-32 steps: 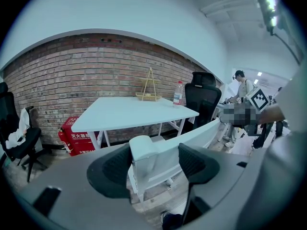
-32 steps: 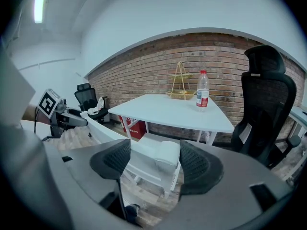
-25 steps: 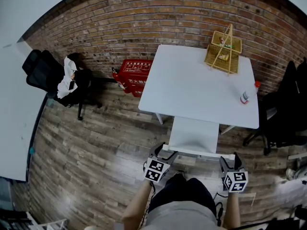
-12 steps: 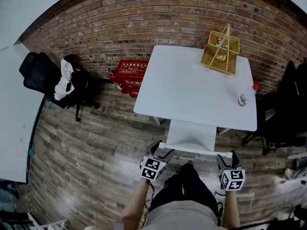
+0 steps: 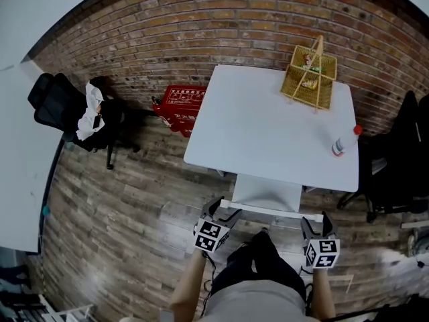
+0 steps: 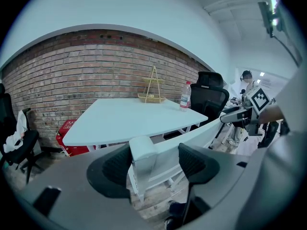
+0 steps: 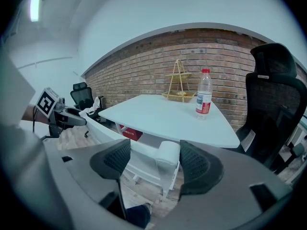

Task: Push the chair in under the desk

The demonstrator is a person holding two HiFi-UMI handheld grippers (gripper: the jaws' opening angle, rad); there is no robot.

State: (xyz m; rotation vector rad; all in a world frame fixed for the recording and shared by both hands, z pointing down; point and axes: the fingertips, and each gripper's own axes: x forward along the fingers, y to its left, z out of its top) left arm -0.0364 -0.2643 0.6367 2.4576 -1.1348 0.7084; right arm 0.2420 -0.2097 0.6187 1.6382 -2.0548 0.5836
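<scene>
We see white tabletop (image 5: 268, 133) & white chair (image 5: 267, 193), red-brown brick wall (image 5: 201, 25), grey wood-grain floor (image 5: 120, 213), red box (image 5: 179, 102) far left, straw-yellow basket (image 5: 310, 79).

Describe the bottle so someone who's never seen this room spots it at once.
Find the white desk by the brick wall. Near its right edge in the head view, beside the black office chair, stands the bottle. It is clear plastic with a red cap and red label, apart from the woven basket, the only other thing on the desk.
</scene>
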